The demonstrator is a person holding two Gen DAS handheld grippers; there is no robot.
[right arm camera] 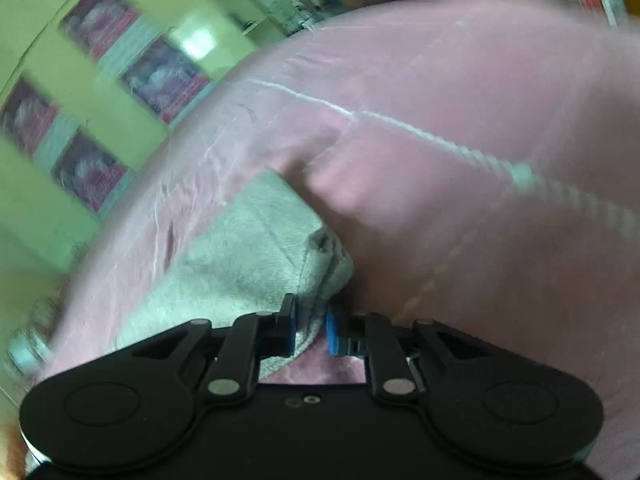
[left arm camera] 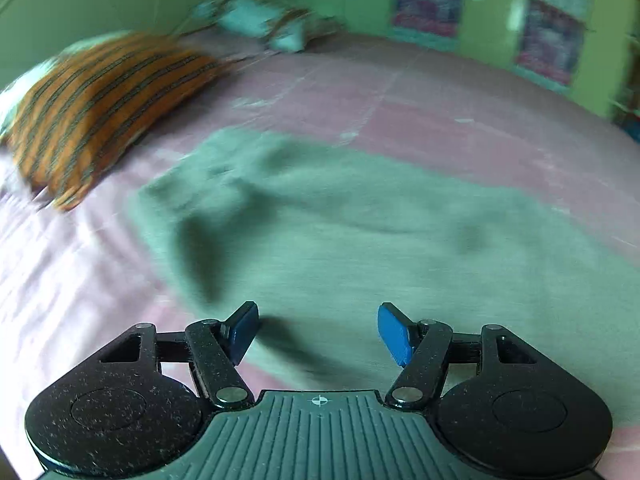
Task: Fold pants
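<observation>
You've got the pink bed sheet (left arm camera: 460, 128) filling both views, and the grey-green pants (left arm camera: 320, 216) spread flat across it, their long run heading away to the right in the left wrist view. A striped orange pillow (left arm camera: 100, 108) sits well off at the far left, clear of the cloth.

Your left gripper (left arm camera: 318, 334) hangs above the pants with its jaws about half apart and nothing between the blue pads (left arm camera: 394, 334). The fabric lies straight ahead and below it, so that hand looks free to drop onto whichever edge you choose.

Your right gripper (right arm camera: 311, 330) is pinched almost shut on a bunched corner of the pants (right arm camera: 248, 248), cloth squeezed between the pads. From there the garment runs up and to the left, so I'd judge this hand, already gripping, leads the fold while the left finds the matching corner.

Hard to read: motion blur smears both views, the waistband and leg ends can't be told apart, and a pale cord (right arm camera: 400, 120) crossing the right wrist view can't be identified
</observation>
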